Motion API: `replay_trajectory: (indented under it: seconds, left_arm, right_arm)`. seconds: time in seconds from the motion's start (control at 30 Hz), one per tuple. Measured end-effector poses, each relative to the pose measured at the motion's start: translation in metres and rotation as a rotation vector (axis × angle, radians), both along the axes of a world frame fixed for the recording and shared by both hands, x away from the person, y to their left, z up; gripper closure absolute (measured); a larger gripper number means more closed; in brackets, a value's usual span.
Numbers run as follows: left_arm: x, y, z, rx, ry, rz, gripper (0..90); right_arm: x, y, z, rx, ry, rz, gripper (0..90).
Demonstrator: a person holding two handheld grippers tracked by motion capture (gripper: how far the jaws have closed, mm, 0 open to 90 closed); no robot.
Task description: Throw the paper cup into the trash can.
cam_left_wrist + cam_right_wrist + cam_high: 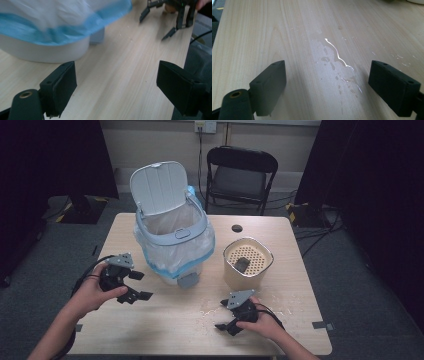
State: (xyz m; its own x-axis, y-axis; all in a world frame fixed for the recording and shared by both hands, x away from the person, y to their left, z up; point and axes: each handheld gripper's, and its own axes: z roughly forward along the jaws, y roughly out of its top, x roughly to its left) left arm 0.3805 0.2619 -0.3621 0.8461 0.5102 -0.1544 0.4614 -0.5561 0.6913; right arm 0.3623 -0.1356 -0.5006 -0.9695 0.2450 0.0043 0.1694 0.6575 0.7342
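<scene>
A white pedal bin [172, 245] stands with its lid [159, 187] up at the table's middle left, lined with a clear bag [175, 227] that has a blue hem. My left gripper [141, 285] hovers just left of the bin's base, open and empty. In the left gripper view its jaws [117, 82] frame bare wood, with the bin [45, 51] to the upper left. Near the front edge my right gripper [221, 314] rests open, empty, over a wet patch [337, 65]. The left gripper view also catches the right gripper [154, 28] farther off.
A beige tub with a perforated insert [247, 262] holds a dark lump [242, 264], right of the bin. Water drops [210, 312] lie at the front middle of the table [125, 325]. A black folding chair [240, 175] stands behind the table. A round cable hole [237, 228] is near the far edge.
</scene>
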Motion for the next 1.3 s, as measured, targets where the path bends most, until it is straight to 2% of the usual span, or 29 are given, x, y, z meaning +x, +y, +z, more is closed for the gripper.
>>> replay_trajectory:
  seconds: [0.1,0.3,0.83,1.0,1.23,1.3]
  left_arm:
    - [0.007,0.005,0.009,-0.012,-0.009,0.025,16.1]
    - [0.02,0.011,0.034,0.007,-0.03,0.067,16.1]
    - [0.051,0.021,0.093,0.017,-0.071,0.107,16.2]
    - [0.063,0.022,0.107,-0.012,-0.084,0.124,16.2]
    - [0.083,0.021,0.117,-0.014,-0.09,0.143,16.3]
    - [0.09,0.02,0.12,-0.002,-0.097,0.149,16.2]
  right_arm:
    - [0.0,0.0,0.0,0.0,0.0,0.0,14.0]
    - [0.0,0.0,0.0,0.0,0.0,-0.002,14.0]
    - [0.0,0.0,0.0,0.001,-0.001,-0.001,14.0]
    - [0.0,0.0,0.0,0.0,0.0,-0.001,14.0]
    - [0.0,0.0,0.0,0.001,-0.002,-0.001,14.0]
    - [0.0,0.0,0.0,0.001,-0.002,-0.001,14.0]
